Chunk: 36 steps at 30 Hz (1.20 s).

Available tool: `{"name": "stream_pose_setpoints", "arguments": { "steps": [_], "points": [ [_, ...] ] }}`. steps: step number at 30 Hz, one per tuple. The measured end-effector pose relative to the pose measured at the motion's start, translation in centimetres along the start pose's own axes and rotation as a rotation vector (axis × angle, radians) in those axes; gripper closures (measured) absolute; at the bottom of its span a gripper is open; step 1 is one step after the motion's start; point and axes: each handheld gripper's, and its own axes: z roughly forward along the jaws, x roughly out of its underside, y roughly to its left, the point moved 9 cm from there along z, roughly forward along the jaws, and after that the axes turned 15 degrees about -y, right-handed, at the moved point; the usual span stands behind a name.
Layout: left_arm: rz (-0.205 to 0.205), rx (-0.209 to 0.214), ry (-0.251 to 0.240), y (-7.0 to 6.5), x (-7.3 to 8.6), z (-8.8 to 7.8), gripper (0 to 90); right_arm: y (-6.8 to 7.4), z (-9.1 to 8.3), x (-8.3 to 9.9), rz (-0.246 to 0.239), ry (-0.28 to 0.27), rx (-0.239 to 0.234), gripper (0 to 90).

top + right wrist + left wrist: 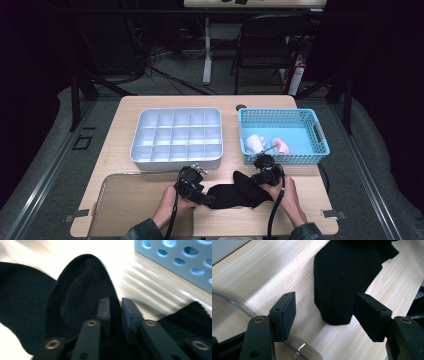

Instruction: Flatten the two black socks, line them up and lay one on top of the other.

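While a person works at a wooden table [125, 112], a black sock [235, 192] lies flat near the front edge, stretched between two hand-held grippers, probably so it can be folded or smoothed before it is stowed. Behind it stand a grey compartment tray [176, 159] and, to the right, a blue perforated basket [320, 131] holding pale items that look like more socks; their placement suggests a sorting job, with the sock on the open surface between the hands for handling.

The right gripper [265, 172] has its jaws nearly together and pinched on a raised fold of the black fabric, which peaks up between them in the right gripper view, just in front of the basket wall. The left gripper [325, 315] stands partly open, its pads apart on either side of the sock's rounded end, which lies on the wood between them untouched. A clear plastic sheet [242, 307] curves beneath its left jaw. That end appears released or not yet gripped.
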Motion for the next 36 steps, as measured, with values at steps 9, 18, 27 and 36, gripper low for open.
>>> {"name": "stream_pose_setpoints", "arguments": {
  "steps": [9,18,27,36],
  "points": [
    [0.004,0.009,0.007,0.0,0.2,0.2,40.2,-0.1,-1.0,-0.6,0.059,-0.064,-0.009,87.3],
    [0.001,0.016,0.002,-0.1,0.2,0.3,51.4,-1.0,-4.2,-1.7,0.116,-0.183,0.026,87.2],
    [0.000,0.017,0.001,-0.1,0.2,0.3,52.1,-1.5,-8.5,-2.7,0.146,-0.333,0.093,87.2],
    [0.004,0.026,0.013,-0.2,0.4,0.5,62.0,0.2,-9.9,-3.5,0.094,-0.379,0.101,87.3]
  ]
}}
